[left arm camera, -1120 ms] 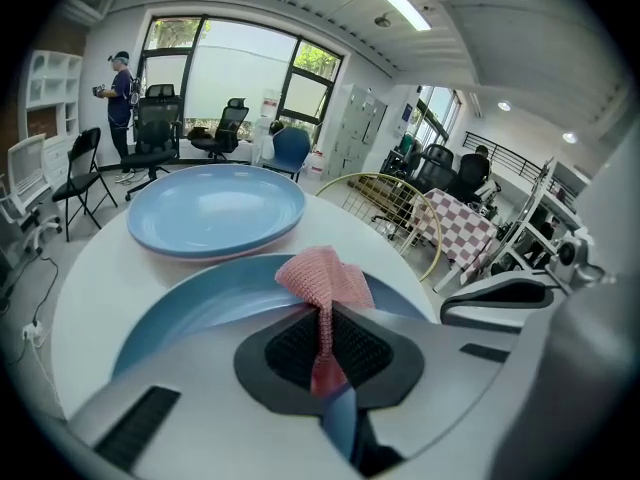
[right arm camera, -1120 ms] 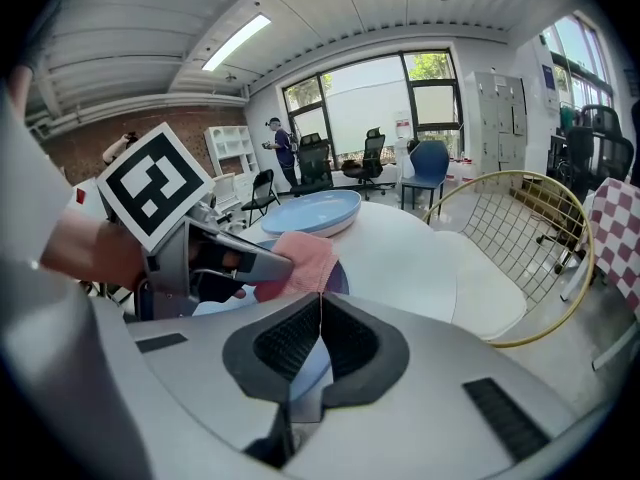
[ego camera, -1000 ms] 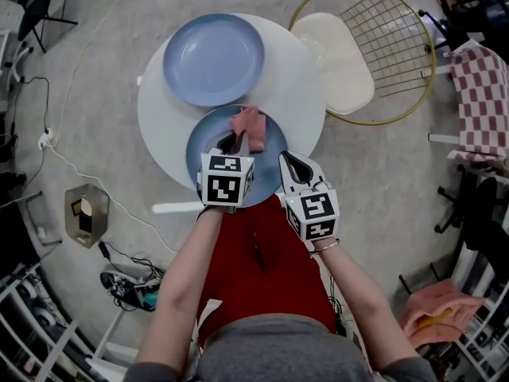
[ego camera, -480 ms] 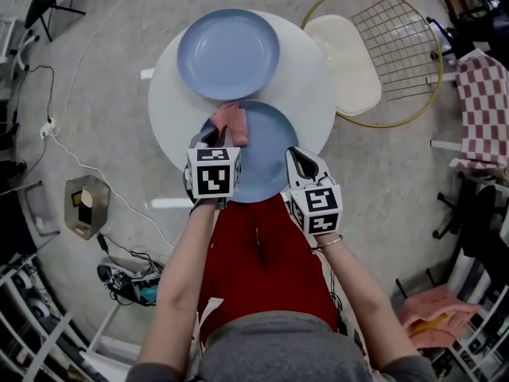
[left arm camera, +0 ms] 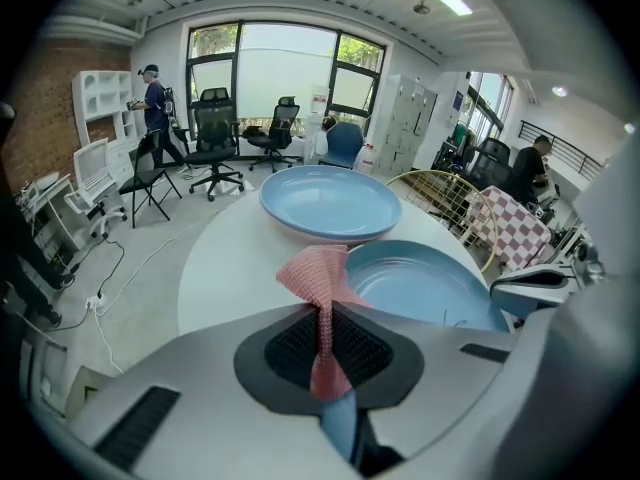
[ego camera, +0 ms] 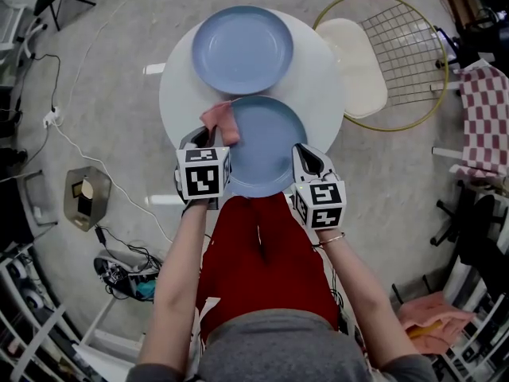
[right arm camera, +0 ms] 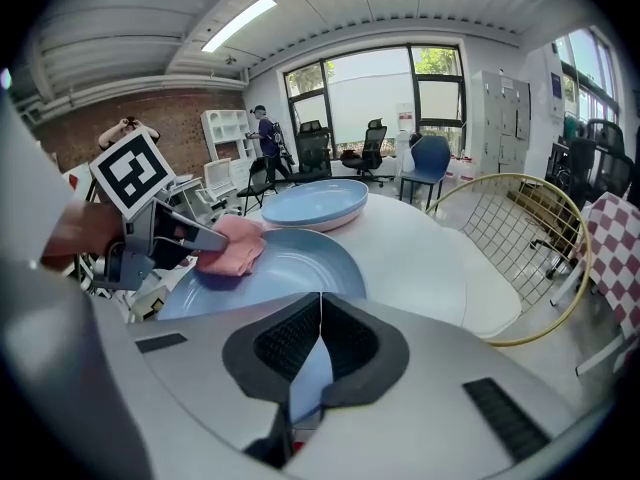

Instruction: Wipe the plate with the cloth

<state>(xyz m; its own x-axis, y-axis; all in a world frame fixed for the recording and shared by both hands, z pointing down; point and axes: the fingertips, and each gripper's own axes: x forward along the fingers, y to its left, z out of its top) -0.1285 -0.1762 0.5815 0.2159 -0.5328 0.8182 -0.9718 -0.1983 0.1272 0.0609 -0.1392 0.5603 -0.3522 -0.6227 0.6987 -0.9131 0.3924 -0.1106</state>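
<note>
Round and white, the table [ego camera: 326, 86] stands on a grey concrete floor, with a gold wire chair [ego camera: 398, 62] beyond the right gripper's [ego camera: 307, 156] far side. Between the two grippers lies the near plate [ego camera: 266, 146], blue and flat on the tabletop. The right gripper has its jaws closed down to a thin gap on that plate's rim, at the edge nearest the person; in the right gripper view [right arm camera: 320, 303] a strip of blue shows pinched between the dark pads. The left gripper [ego camera: 205, 136] has its jaws pressed together on the pink cloth [ego camera: 220, 120]. In the left gripper view [left arm camera: 325, 318] the cloth stands up from the pads in a twisted fold. Its free end rests on the plate's rim just ahead of the left gripper's tips. Farther ahead of both grippers sits the far plate [ego camera: 242, 50], also blue, close to the near one.
</note>
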